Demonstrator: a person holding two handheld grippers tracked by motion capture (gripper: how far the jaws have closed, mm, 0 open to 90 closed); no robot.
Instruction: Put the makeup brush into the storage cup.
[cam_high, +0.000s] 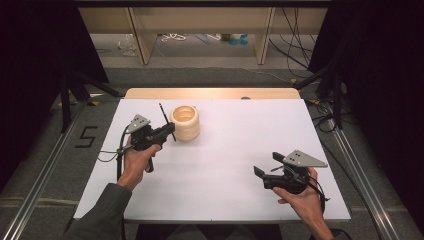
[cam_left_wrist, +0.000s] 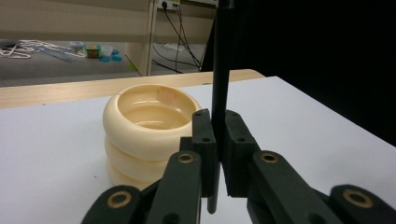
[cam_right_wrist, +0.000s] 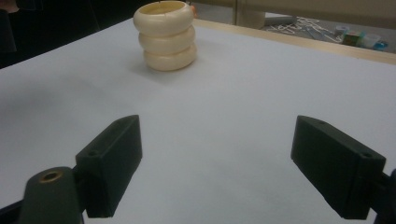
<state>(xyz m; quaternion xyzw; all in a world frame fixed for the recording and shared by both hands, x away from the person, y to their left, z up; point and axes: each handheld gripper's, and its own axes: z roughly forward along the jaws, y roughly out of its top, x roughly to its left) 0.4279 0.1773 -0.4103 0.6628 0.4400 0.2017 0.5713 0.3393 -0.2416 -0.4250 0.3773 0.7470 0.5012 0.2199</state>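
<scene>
Left claw at the left half of the white table, carried in the left hand with a grey-green sleeve entering from the bottom edge. Jaws clamped on a thin black rod, held near its lower end; rod roughly upright, leaning slightly, its top above the claw and its bottom tip just below the pads. In the left gripper view, same rod pinched between the two black pads, rising out of the top of the frame, short stub showing beneath the grip. Cream ribbed pot, three stacked rings in shape, open at the top, standing upright on the table just beside the left claw, toward the far edge and left of centre. Rod close to the pot's rim, to its near left side; contact between them not determinable. Pot interior apparently empty as far as visible. Bare wooden strip of the table along the far edge, beyond the white surface. Right claw at the near right of the table, carried in the right hand, well apart from the pot. Jaws wide, nothing between them; in the right gripper view, both pads spread to either side over bare table, pot in the distance.
</scene>
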